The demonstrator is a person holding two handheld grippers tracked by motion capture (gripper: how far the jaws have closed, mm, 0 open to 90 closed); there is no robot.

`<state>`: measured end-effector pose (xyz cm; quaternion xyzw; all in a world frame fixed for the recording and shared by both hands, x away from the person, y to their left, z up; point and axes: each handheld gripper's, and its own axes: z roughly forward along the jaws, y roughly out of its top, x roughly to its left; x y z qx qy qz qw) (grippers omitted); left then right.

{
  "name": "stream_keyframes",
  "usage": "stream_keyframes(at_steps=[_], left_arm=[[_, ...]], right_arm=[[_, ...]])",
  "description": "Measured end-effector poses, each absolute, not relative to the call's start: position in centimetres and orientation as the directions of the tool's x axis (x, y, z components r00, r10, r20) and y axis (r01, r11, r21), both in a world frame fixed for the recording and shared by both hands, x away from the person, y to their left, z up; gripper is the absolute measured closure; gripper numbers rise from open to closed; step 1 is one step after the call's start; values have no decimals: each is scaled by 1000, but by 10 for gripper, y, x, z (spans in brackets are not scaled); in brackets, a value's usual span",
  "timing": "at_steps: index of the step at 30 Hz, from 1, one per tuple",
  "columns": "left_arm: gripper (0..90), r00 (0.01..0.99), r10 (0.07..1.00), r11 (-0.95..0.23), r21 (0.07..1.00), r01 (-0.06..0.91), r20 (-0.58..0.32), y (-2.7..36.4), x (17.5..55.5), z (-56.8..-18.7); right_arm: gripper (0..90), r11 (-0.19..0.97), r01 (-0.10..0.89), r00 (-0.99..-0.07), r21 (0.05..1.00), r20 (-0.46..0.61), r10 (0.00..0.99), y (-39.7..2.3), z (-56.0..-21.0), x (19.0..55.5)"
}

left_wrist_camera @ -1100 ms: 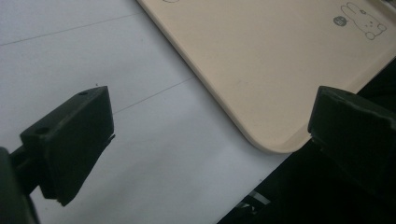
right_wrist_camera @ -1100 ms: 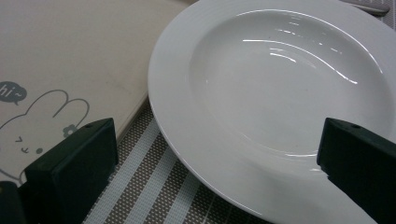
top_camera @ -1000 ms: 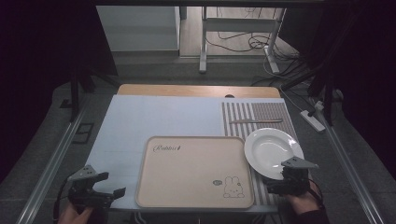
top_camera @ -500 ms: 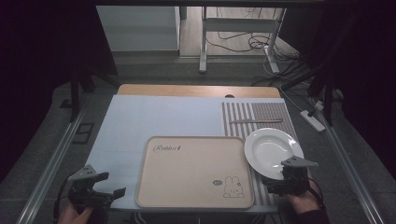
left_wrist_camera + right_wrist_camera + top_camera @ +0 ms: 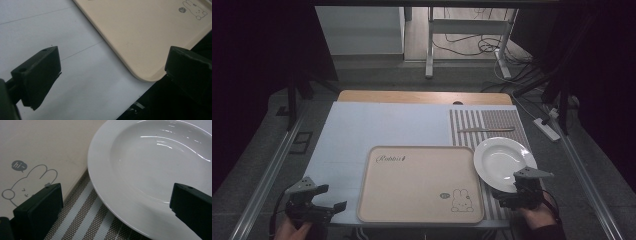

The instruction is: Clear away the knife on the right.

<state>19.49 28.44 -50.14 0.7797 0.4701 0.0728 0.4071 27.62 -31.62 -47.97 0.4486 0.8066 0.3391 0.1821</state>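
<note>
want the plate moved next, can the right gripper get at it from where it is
Probably yes. The right gripper sits at the near edge of the white plate with its jaws wide apart, and in the right gripper view the plate's rim lies between them with nothing in the way. The tray lies beside the plate.

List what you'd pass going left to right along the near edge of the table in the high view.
left gripper → beige tray → white plate → right gripper, which overlaps the plate's near rim.
</note>
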Motion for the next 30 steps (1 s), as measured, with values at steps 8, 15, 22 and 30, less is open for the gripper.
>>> stream_keyframes(at_steps=[8,15,22,30], left_arm=[[14,547,793,-226,703,674,-270,284,195,-501],[14,546,793,-225,702,675,-270,284,195,-501],[15,546,794,-227,703,675,-268,284,195,-501],[14,547,793,-226,703,674,-270,284,195,-501]], right_arm=[[0,357,590,-535,724,19,845,-316,-477,277],[0,322,568,-537,757,45,843,-315,-474,279],[0,342,551,-559,761,31,829,-310,-475,282],[0,369,535,-578,760,10,816,-306,-474,285]])
